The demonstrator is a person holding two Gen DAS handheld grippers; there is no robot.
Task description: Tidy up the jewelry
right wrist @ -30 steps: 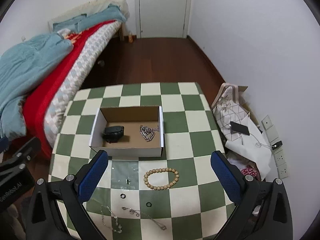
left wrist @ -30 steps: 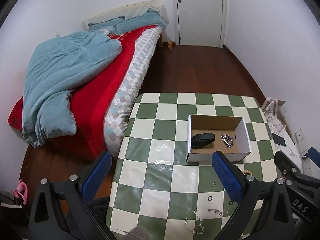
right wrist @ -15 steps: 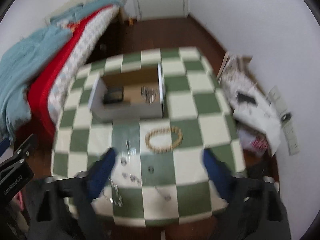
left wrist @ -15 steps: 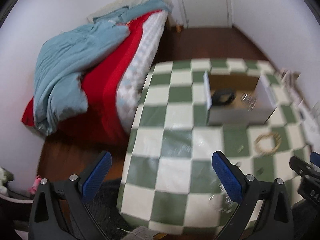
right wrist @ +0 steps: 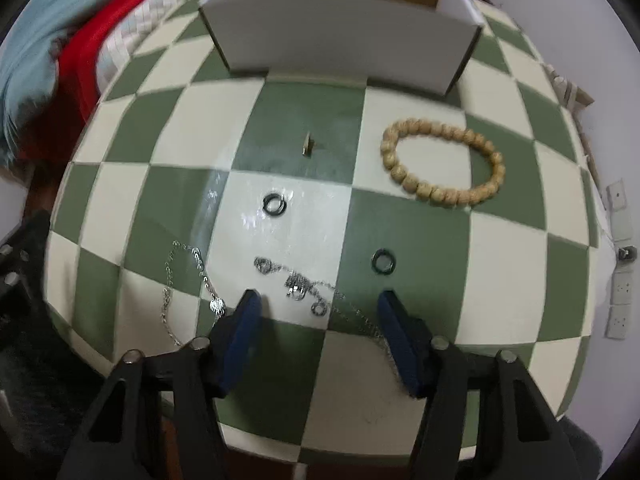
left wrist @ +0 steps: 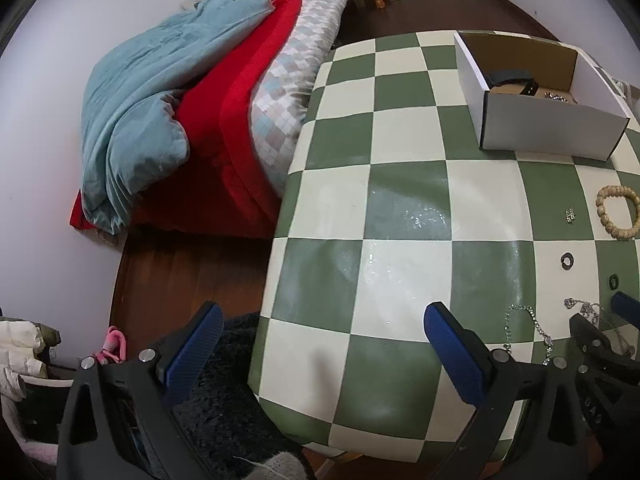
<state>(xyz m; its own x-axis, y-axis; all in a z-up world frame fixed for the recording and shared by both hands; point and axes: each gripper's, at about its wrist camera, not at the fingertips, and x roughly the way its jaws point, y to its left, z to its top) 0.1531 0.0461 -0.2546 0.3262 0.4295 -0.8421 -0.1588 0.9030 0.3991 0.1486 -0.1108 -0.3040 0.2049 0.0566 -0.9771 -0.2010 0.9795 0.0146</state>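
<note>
My right gripper (right wrist: 320,304) is open, low over the checkered table (right wrist: 500,276), with a silver pendant necklace (right wrist: 298,286) lying between its blue pads. A second silver chain (right wrist: 188,280) lies to its left. Two dark rings (right wrist: 275,204) (right wrist: 383,261), a small charm (right wrist: 307,145) and a wooden bead bracelet (right wrist: 444,166) lie farther ahead. The white cardboard box (right wrist: 340,36) stands at the far side. My left gripper (left wrist: 320,334) is open and empty over the table's left front edge; the box (left wrist: 536,120) there holds a black watch (left wrist: 512,79) and a chain.
A bed with a red sheet and blue duvet (left wrist: 168,92) stands left of the table. Dark wooden floor (left wrist: 180,272) and a dark rug lie below the left gripper. White wall sockets (right wrist: 620,300) and a paper bag are right of the table.
Both grippers have dropped toward the table. The right one has come down low over the pendant necklace and narrowed its jaws. The left one has swung to the table's left edge.
</note>
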